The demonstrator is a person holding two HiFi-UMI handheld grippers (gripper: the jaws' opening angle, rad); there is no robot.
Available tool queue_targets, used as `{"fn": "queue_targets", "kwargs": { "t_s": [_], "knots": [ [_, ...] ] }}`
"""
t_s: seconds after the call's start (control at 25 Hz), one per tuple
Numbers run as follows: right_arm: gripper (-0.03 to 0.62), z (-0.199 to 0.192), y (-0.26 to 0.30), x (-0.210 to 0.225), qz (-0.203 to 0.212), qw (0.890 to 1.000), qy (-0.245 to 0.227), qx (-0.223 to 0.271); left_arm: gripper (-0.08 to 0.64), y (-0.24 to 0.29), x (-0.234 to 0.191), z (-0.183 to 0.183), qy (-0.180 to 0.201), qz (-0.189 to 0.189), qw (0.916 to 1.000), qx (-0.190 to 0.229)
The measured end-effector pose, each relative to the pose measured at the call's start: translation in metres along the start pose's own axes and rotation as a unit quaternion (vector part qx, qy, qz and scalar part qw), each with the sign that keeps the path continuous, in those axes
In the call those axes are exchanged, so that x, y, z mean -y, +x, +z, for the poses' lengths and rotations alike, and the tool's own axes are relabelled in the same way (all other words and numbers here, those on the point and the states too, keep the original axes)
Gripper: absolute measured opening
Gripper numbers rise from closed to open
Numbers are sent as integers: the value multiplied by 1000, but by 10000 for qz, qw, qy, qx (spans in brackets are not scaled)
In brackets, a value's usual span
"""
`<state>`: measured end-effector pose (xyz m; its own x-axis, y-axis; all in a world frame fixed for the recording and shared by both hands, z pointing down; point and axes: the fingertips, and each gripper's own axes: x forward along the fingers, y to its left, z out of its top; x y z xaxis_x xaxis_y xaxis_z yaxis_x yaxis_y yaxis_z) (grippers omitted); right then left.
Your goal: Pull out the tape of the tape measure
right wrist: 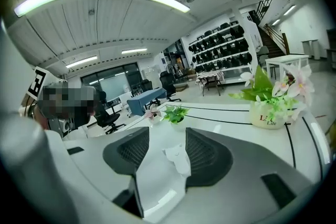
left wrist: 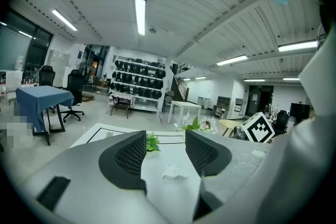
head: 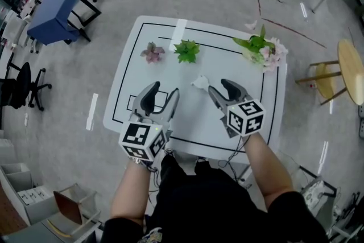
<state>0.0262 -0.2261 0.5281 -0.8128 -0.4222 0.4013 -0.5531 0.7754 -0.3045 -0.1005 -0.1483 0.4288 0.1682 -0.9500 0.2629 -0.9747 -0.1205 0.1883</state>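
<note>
Hovering left gripper (head: 164, 93) and right gripper (head: 220, 88) over white black-lined table (head: 222, 62), jaws spread, empty; aiming both at seemingly the small white tape measure (head: 200, 82) lying just ahead, probably readying a body-and-tab grasp.

A white square surface (head: 219, 68) with a black border line carries a small pinkish plant (head: 152, 52), a green leafy plant (head: 186, 50) beside it, a pink-flowered white pot (head: 261, 49) at the right — and a small white lump (head: 199, 82) nearer the middle.
</note>
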Motion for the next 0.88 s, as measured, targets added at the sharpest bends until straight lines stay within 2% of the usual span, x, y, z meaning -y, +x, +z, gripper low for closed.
{"fn": "queue_targets", "kwargs": {
  "t_s": [0.24, 0.56, 0.88],
  "knots": [
    [209, -18, 21, 5, -204, 9994, 153, -243, 221, 14, -17, -5, -65, -286, 9994, -173],
    [222, -49, 43, 18, -499, 9966, 104, -654, 221, 32, -35, -23, -125, -687, 9965, -462],
    [229, -75, 63, 24, -560, 9886, -679, -1225, 221, 41, -49, -45, -219, -934, 9926, -746]
  ]
}}
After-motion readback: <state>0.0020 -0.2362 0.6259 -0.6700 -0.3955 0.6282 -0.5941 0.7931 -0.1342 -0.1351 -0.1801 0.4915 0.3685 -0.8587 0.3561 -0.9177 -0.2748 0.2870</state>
